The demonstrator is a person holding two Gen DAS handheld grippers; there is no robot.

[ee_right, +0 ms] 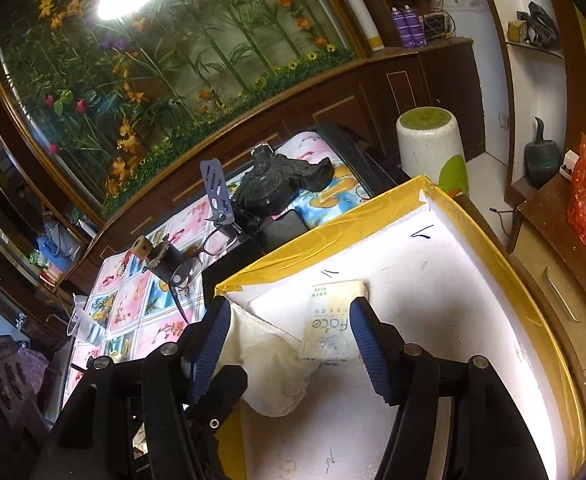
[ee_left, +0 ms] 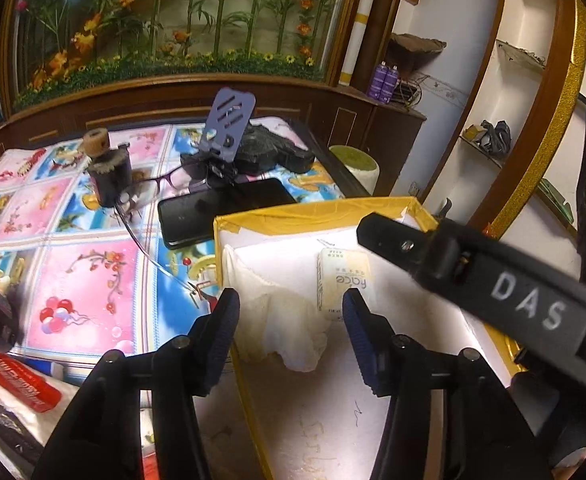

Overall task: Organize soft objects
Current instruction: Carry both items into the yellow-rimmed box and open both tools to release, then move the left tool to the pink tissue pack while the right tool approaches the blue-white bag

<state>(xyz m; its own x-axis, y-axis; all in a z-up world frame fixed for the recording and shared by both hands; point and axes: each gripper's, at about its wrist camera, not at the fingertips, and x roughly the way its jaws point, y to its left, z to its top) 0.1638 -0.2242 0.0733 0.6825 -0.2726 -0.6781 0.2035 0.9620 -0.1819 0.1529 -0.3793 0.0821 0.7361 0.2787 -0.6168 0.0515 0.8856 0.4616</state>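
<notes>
- Both grippers were hovering over the box with nothing in them. The left gripper (ee_left: 291, 312) had its blue-padded jaws standing apart, empty, with the cloth lying below the gap. The right gripper (ee_right: 289, 328) was spread a bit wider, also holding nothing.
- Progress, as I'd judge it: two soft things were already inside the box, so that part looked done. Looked like a drop-off rather than a pickup, but that's my guess.
- The container was a white foam box with yellow tape along its rim (ee_right: 317, 236). In it, at the corner nearest the patterned cloth, sat a crumpled cream-white cloth (ee_left: 289, 328), and just beside it a small pack of "face" tissues in a pale wrapper (ee_right: 329, 328). The rest of the box floor was bare apart from some pen scribbles.
- What's left: down at the left edge of the surface there was a red-labelled soft packet (ee_left: 21, 380) on something white, maybe still to go in. Can't tell for sure.
- Farther out on the flowery cloth-covered surface (ee_left: 93, 272): a black phone (ee_left: 221, 212), purple-framed glasses (ee_left: 161, 184) and a purple phone stand (ee_left: 229, 120). Not soft, so probably staying put.
</notes>
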